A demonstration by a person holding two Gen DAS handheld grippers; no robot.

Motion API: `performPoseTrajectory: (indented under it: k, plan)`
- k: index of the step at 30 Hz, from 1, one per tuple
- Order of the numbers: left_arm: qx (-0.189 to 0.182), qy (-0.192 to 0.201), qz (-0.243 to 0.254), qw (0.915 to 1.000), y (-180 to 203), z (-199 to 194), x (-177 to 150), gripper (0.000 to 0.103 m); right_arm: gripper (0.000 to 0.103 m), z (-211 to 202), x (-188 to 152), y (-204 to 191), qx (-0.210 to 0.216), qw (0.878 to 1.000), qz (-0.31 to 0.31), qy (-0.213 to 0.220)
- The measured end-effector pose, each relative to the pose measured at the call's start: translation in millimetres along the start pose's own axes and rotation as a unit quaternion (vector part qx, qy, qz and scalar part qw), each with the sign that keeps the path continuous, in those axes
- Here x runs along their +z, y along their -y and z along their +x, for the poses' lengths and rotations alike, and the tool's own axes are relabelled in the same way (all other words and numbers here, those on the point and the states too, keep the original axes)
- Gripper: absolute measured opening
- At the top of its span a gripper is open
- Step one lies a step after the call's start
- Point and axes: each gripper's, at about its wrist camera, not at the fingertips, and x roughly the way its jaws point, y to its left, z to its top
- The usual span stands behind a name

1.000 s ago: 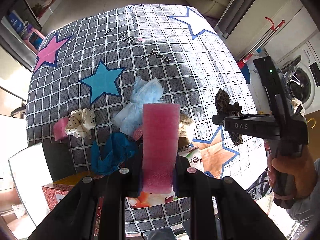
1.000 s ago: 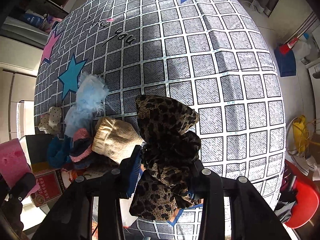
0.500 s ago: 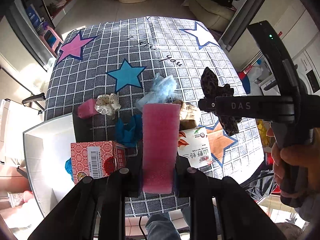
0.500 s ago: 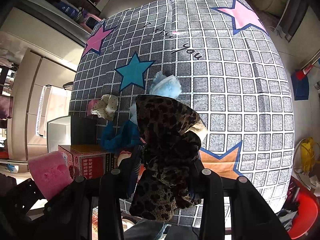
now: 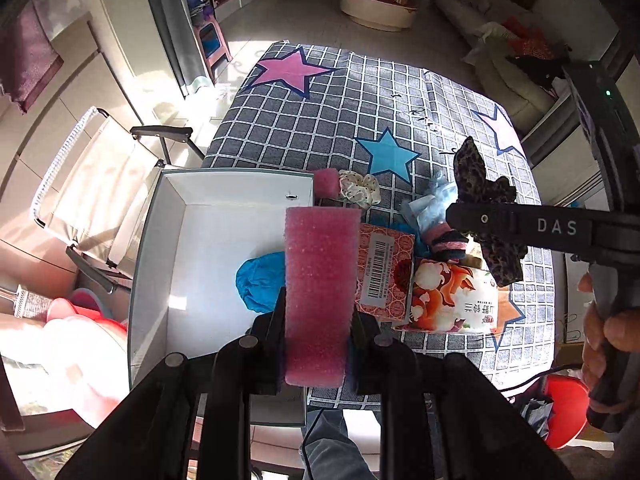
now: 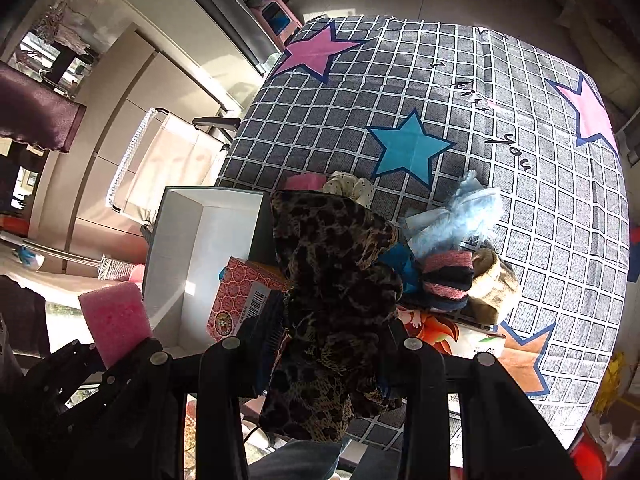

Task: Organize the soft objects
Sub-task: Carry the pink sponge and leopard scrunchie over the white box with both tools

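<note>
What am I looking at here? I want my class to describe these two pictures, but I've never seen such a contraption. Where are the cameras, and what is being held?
No robot: a person holds two hand-held grippers, each with a fisheye camera looking along its fingers. The left gripper clamps a pink sponge above a white box, which holds a blue cloth. The right gripper clamps a leopard-print scrunchie. On the star-patterned tablecloth lie a red carton, a tissue pack, a dotted scrunchie and other soft bits.
</note>
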Motion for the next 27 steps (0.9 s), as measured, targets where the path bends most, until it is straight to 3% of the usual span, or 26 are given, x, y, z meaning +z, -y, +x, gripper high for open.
performPoseTrajectory:
  k: [7,13,27]
  plan:
    - [0.044,-0.004,-0.036,0.9984,-43.4,1.4,-28.1,0.024,0.041,5.9,-0.1,-60.2,0.013,0.998,-0.065,-0.009]
    - [0.048,-0.024,-0.05,0.9973,-56.3,9.8,-44.1,0.024,0.041,11.2,-8.8,-101.7,0.027,0.994,-0.107,-0.02]
    - [0.05,-0.041,-0.059,0.9961,-65.9,15.4,-50.8,0.024,0.041,27.7,-21.3,-134.6,0.039,0.989,-0.134,-0.051]
